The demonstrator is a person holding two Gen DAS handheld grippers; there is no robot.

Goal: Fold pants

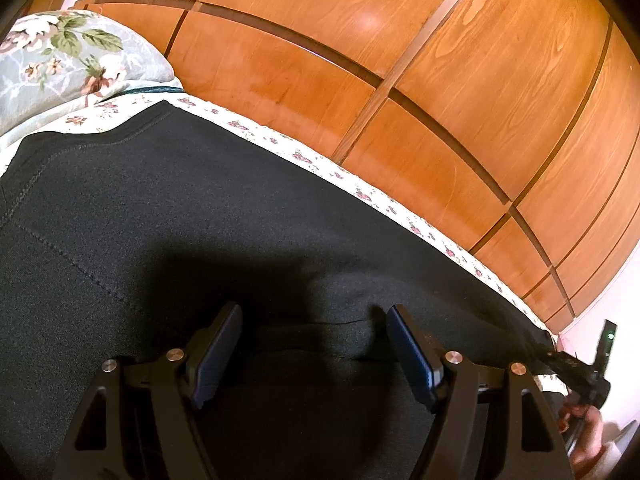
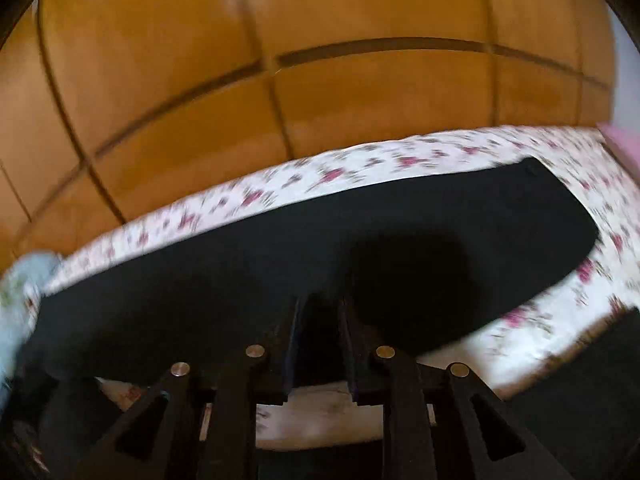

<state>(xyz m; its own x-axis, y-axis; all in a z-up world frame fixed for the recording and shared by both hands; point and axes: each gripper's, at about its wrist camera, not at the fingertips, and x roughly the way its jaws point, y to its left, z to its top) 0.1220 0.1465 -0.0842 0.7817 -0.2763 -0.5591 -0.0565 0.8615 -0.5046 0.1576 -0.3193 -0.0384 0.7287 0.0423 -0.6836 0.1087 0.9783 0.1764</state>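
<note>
Black knit pants (image 1: 168,208) (flat, seamed); left tool (image 1: 314,320) spread, right tool (image 2: 320,308) narrowly parted, empty.

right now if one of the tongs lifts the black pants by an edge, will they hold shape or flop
The black pants would likely flop: they lie flat and soft on the floral sheet, following its surface. They look like thick knit with stitched seams, so probably not slippery. Lifted at one edge, the rest would likely drag.

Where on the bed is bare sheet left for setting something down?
The floral bed sheet lies bare beside the black pants leg end, and in a narrow strip along the wooden wardrobe. The floral pillow crowds the waistband end.
</note>
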